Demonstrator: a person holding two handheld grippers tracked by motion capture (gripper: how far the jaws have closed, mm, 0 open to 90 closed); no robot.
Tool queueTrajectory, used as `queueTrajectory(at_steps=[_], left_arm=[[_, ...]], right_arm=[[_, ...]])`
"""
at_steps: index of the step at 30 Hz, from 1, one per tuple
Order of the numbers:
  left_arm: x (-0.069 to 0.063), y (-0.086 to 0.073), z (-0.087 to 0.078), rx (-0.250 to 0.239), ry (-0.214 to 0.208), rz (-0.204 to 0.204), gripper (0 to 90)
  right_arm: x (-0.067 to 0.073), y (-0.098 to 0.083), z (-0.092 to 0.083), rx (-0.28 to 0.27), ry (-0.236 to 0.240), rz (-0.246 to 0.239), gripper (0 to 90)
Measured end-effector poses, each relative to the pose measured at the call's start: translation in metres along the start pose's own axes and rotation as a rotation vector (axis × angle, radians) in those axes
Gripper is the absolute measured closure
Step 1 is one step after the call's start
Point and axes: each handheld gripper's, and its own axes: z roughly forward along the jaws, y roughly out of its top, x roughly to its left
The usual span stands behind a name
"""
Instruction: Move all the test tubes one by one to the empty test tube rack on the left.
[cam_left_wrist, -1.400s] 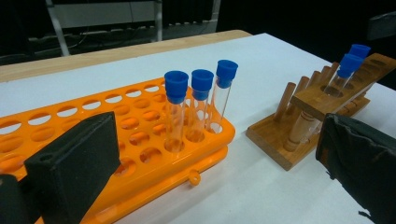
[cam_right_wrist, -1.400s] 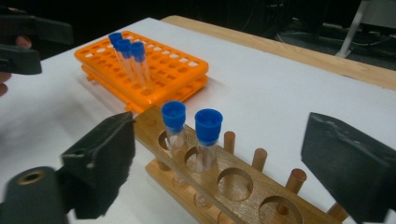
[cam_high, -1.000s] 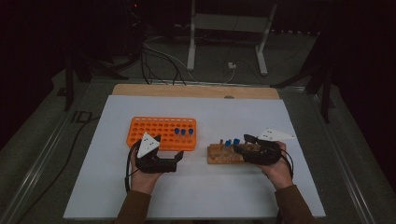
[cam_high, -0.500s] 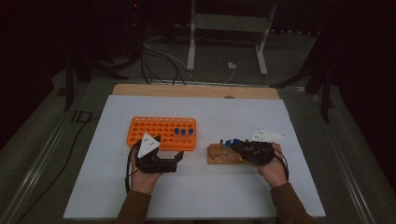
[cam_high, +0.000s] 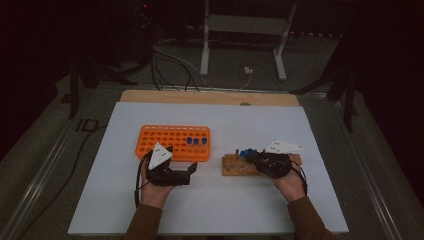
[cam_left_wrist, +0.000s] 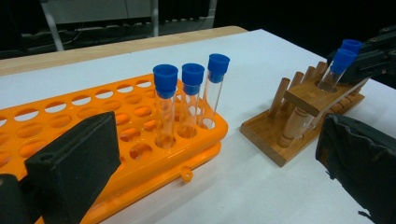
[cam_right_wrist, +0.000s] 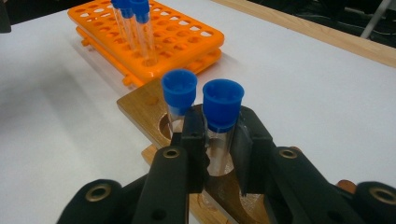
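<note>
- Transfer of clear, blue-capped test tubes from the low wooden peg rack (cam_high: 239, 165) to the orange plastic multi-hole rack (cam_high: 172, 142) appeared to be the work in hand, judged as partly complete.
- Three tubes (cam_left_wrist: 191, 100) stood upright in holes at the right end of the orange rack; two tubes remained in the wooden rack near the bench's front right quarter.
- The right gripper (cam_right_wrist: 218, 140) was clenched on the nearer of those two tubes (cam_right_wrist: 221, 116), its pads pressing the glass just below the cap. The jaws had just been closing, with that tube between them. The tube was seated in its hole, not yet lifted.
- The second tube (cam_right_wrist: 179, 95) stood just beside the gripped one, close to the left pad; a straight upward lift was judged advisable to avoid knocking it.
- The left gripper (cam_high: 176, 176) rested released, jaws wide apart and holding nothing, just in front of the orange rack's near edge.
- Remaining, as judged: lifting and seating the gripped tube, then the last one.
- Many holes of the orange rack stood vacant toward its left end. The white bench surface (cam_high: 220, 120) between the racks and toward the far edge offered open room for travel.
</note>
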Motion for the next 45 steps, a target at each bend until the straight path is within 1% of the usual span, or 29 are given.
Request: queueTrajectory(at_steps=[7, 17, 24, 27, 40, 45], left_arm=[[0.0, -0.001, 0.001, 0.002, -0.002, 0.001, 0.4], [-0.001, -0.001, 0.001, 0.004, -0.004, 0.002, 0.4], [-0.001, -0.001, 0.001, 0.005, -0.007, 0.001, 0.4], [-0.001, -0.001, 0.001, 0.004, -0.008, 0.001, 0.4], [-0.003, -0.002, 0.003, 0.011, -0.011, 0.003, 0.4], [-0.003, -0.001, 0.003, 0.01, -0.011, 0.003, 0.4]], right_arm=[[0.002, 0.001, -0.002, -0.01, -0.003, 0.005, 77.1], [0.002, 0.007, -0.012, -0.04, -0.011, 0.008, 77.1], [0.003, 0.014, -0.02, -0.062, -0.014, 0.007, 77.1], [0.003, 0.017, -0.024, -0.076, -0.006, 0.011, 77.1], [0.004, 0.03, -0.039, -0.105, -0.014, -0.008, 77.1], [0.005, 0.036, -0.044, -0.118, -0.011, -0.007, 77.1]])
